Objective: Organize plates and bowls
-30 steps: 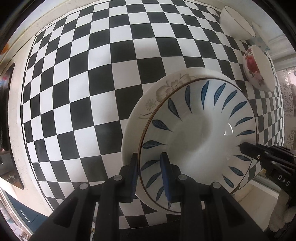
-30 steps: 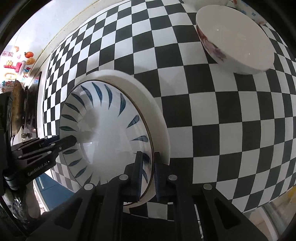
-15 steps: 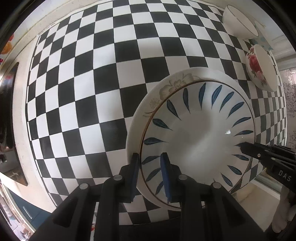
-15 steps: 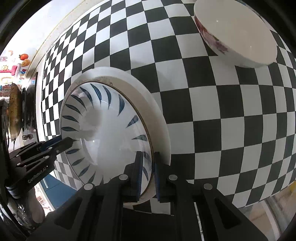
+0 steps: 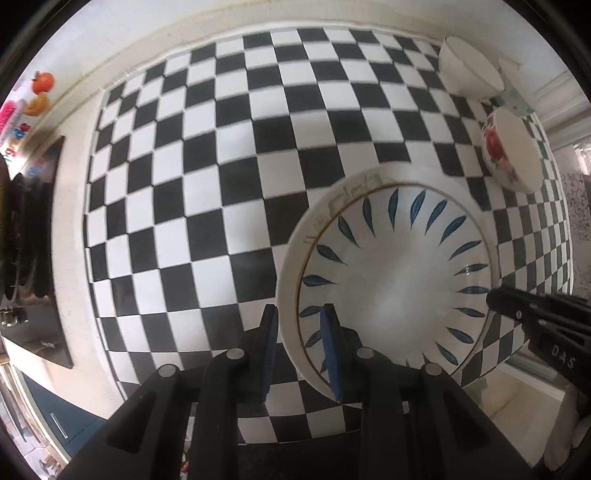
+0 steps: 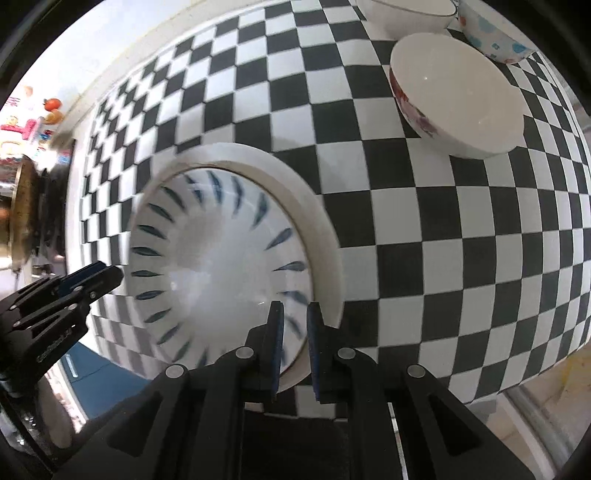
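A white plate with blue leaf marks (image 5: 395, 280) (image 6: 218, 273) lies stacked inside a larger white floral plate (image 5: 291, 258) (image 6: 317, 229). Both are held above the checkered table (image 5: 221, 184) (image 6: 443, 258). My left gripper (image 5: 298, 321) is shut on the stack's rim, one finger outside the lower plate and one inside the blue-leaf plate. My right gripper (image 6: 295, 314) is shut on the opposite rim. Each gripper shows in the other's view: the right gripper (image 5: 495, 295) at the right edge, the left gripper (image 6: 110, 273) at the left edge.
A bowl with red flowers (image 5: 513, 155) (image 6: 461, 99) stands at the table's far right. Behind it stand a plain white bowl (image 5: 469, 70) (image 6: 406, 11) and a blue-spotted bowl (image 6: 495, 33). Dark cookware (image 5: 26, 229) stands left of the table.
Both grippers have risen with the stacked plates still clamped. The table and the bowls now look smaller and farther below.
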Demonstrator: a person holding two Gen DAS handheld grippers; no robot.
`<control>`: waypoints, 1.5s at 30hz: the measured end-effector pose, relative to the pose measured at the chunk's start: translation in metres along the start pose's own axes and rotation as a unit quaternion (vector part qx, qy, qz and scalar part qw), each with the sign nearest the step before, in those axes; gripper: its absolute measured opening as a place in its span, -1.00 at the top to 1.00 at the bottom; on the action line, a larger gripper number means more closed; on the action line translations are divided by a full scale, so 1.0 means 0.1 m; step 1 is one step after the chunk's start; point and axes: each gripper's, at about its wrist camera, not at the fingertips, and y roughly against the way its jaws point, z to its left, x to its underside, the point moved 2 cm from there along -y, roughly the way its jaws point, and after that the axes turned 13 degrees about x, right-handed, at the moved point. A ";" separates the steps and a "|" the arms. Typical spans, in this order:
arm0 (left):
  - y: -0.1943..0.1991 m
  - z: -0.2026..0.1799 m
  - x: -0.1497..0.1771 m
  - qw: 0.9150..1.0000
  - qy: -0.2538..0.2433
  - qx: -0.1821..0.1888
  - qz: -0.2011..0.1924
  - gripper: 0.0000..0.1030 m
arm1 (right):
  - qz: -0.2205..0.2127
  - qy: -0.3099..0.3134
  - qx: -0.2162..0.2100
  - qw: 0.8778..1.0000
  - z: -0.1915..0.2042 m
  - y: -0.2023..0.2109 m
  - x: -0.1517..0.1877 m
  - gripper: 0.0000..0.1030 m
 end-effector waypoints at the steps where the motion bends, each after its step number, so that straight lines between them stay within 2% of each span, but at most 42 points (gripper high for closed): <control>1: 0.05 -0.01 0.01 1.000 -0.001 -0.001 -0.006 0.58 | -0.006 0.000 0.001 1.000 0.02 0.06 0.02 0.72; 4: 0.22 -0.07 0.02 1.000 -0.010 -0.004 -0.022 0.58 | -0.036 0.005 0.019 0.999 0.11 0.29 0.09 0.69; 7: 0.38 -0.14 0.03 0.999 -0.020 -0.005 -0.036 0.50 | -0.052 0.000 0.019 0.998 0.15 0.48 0.14 0.31; 9: 0.51 -0.18 0.02 0.998 -0.029 -0.007 -0.048 0.44 | -0.064 -0.005 0.021 0.998 0.17 0.62 0.18 -0.16; 11: 0.60 -0.21 0.01 0.998 -0.033 -0.008 -0.059 0.34 | -0.078 -0.007 0.026 0.997 0.15 0.75 0.21 -0.33; 14: 0.79 -0.22 0.02 0.997 -0.031 -0.004 -0.077 -0.12 | -0.092 -0.013 0.038 0.995 0.10 0.96 0.25 -0.53; 15: 0.81 -0.24 0.02 0.996 -0.030 -0.003 -0.082 -0.41 | -0.095 -0.015 0.041 0.995 0.09 1.01 0.27 -0.60; 16: 0.85 -0.27 0.01 0.996 -0.031 -0.003 -0.087 -0.61 | -0.097 -0.016 0.044 0.994 0.06 1.07 0.28 -0.62; 17: 0.91 -0.28 0.02 0.995 -0.032 -0.006 -0.092 -0.64 | -0.101 -0.016 0.050 0.993 0.05 1.13 0.30 -0.62; 20: 1.04 -0.35 0.05 0.994 -0.035 -0.009 -0.103 -0.64 | -0.109 -0.017 0.064 0.992 0.04 1.28 0.36 -0.63; 23: 1.17 -0.39 0.08 0.994 -0.027 0.000 -0.104 -0.64 | -0.110 -0.021 0.055 0.992 0.02 1.43 0.44 -0.63; 28: 1.43 -0.46 0.20 0.997 -0.013 -0.003 -0.081 -0.64 | -0.130 -0.026 0.053 0.990 -0.03 1.79 0.61 -0.63; 30: 1.52 -0.48 0.26 0.997 -0.008 0.008 -0.075 -0.64 | -0.143 -0.028 0.055 0.988 -0.04 1.98 0.68 -0.63; 35: 1.75 -0.58 0.35 0.996 -0.018 0.001 -0.083 -0.64 | -0.167 -0.025 0.062 0.984 -0.03 2.29 0.79 -0.63; 45: 2.02 -0.59 0.43 0.996 -0.028 0.002 -0.089 -0.64 | -0.175 -0.017 0.065 0.982 0.06 2.53 0.88 -0.63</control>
